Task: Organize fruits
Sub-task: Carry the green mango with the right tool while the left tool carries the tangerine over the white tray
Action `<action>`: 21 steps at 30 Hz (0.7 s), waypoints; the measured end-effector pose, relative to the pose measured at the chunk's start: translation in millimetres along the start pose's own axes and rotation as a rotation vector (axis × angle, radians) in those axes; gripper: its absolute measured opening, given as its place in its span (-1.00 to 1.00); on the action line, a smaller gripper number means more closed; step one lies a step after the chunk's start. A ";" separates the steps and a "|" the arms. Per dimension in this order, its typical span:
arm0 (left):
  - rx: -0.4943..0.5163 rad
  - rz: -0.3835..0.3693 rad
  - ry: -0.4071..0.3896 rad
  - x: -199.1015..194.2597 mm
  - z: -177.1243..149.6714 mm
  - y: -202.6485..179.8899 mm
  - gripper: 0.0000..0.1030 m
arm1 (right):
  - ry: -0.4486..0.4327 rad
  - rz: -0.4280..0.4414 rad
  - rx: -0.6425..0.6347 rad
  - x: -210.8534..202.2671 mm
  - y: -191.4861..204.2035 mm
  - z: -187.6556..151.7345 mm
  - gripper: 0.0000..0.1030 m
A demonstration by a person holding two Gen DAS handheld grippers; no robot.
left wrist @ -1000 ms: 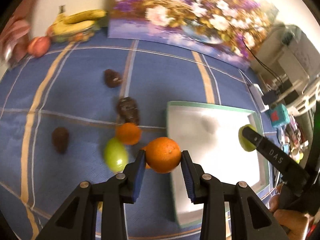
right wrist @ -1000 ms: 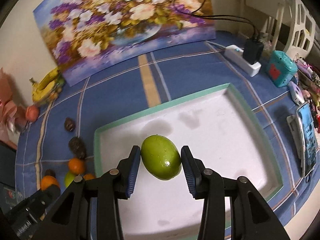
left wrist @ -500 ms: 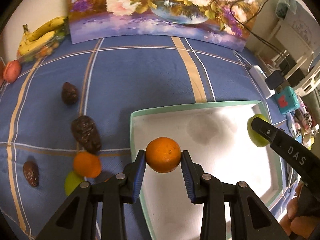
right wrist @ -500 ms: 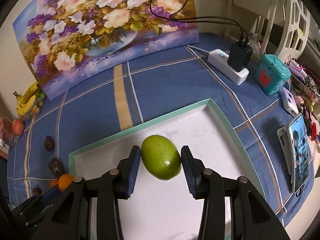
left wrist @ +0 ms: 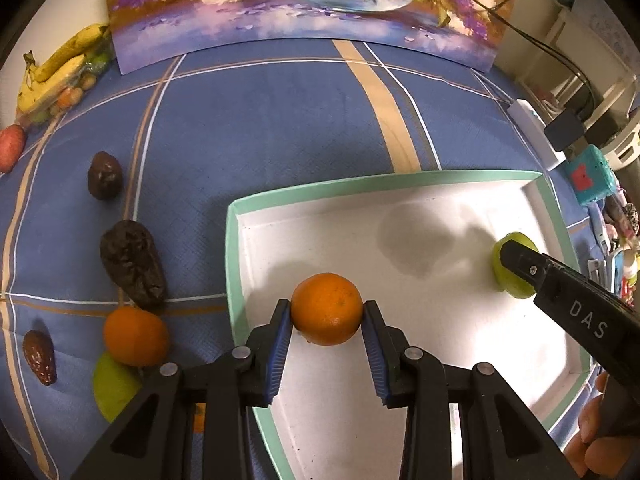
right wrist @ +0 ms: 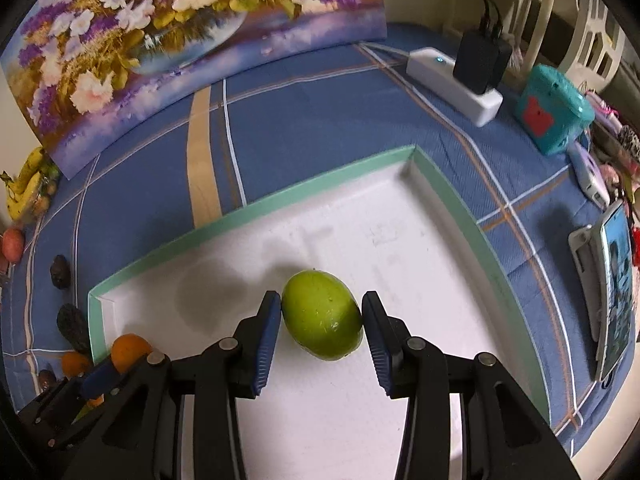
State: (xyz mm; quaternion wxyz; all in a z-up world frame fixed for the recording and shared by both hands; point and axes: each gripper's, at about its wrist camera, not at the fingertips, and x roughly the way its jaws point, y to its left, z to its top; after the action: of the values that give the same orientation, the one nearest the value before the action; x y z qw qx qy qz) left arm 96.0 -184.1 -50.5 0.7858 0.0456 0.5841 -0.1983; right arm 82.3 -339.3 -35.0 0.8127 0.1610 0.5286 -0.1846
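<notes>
1. While the left gripper (left wrist: 327, 320) clamps an orange (left wrist: 327, 309) above the near left corner of the tray (left wrist: 400, 182), lower it to the floor before releasing.
2. The right gripper (right wrist: 322, 316) pinches a green fruit (right wrist: 322, 314) over mid-tray; set it well apart, so neither rolls.
3. Loose fruit (left wrist: 135, 335) waits on the tablecloth (left wrist: 260, 128).

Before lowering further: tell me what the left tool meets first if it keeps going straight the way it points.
Most likely the white floor of the tray. The left tool, shut on the orange, points steeply down over the tray's left part; nothing else shows in that line, though the remaining gap is unclear.
</notes>
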 end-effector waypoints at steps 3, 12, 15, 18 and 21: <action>-0.003 -0.001 0.001 -0.1 -0.3 -0.5 -0.27 | -0.001 -0.001 -0.003 0.5 0.0 -1.9 -0.15; -0.013 0.003 0.014 1.7 2.0 -1.3 -0.26 | -0.006 -0.005 -0.003 -0.6 -0.5 -3.8 -0.15; -0.019 0.000 0.017 -0.1 3.3 -0.6 -0.24 | -0.008 0.000 0.006 -0.4 -1.0 -4.1 -0.15; -0.017 -0.014 0.012 -4.6 4.6 -1.1 -0.12 | -0.005 0.000 0.000 -1.1 -0.7 -4.6 -0.15; -0.013 -0.013 0.007 -11.9 5.9 -1.8 -0.05 | -0.010 -0.020 -0.007 -3.5 -0.8 -3.8 -0.10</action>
State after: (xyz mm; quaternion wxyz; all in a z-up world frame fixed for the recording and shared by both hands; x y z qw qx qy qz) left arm 97.8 -184.5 -37.2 0.7827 0.0375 0.5884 -0.1993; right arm 77.6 -337.8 -33.4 0.8141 0.1520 0.5266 -0.1917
